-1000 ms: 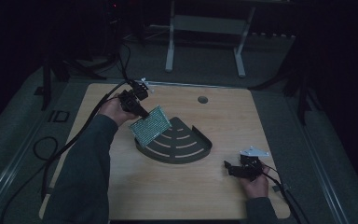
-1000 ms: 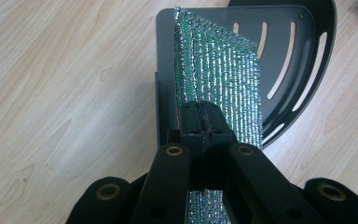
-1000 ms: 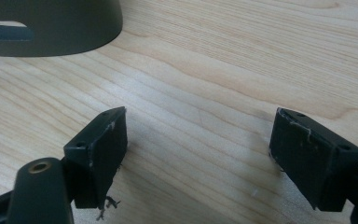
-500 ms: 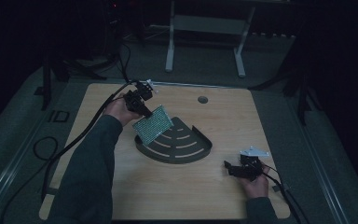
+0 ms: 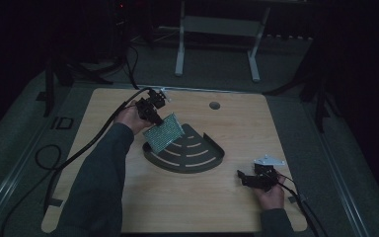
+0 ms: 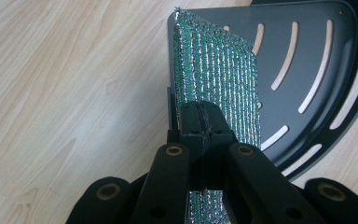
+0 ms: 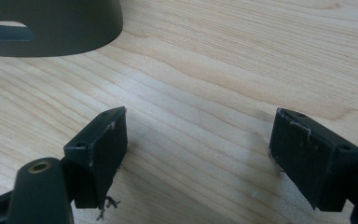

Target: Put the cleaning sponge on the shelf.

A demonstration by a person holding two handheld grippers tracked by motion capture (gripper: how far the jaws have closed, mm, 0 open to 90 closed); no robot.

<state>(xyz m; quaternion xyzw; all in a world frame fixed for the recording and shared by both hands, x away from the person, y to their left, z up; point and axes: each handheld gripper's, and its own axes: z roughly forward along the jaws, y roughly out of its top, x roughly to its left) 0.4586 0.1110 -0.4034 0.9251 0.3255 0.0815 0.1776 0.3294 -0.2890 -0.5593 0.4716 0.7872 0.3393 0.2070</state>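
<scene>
While the left forearm is stretched forward across the table [image 5: 237, 123] from the near edge, the left gripper [image 5: 154, 114] is held at the far left corner of the dark fan-shaped rack [image 5: 197, 158]. Its jaws are clamped together on one edge of a green glittery scouring cloth [image 6: 216, 88], which is hung tilted over that corner of the rack, its lower end close above the slotted floor. The right gripper [image 7: 198, 154] is rested low on the table, well apart from the rack's curved rim at the near right, with its jaws spread wide and nothing between them. The right hand [image 5: 271, 196] is kept behind it, near the table's edge.
</scene>
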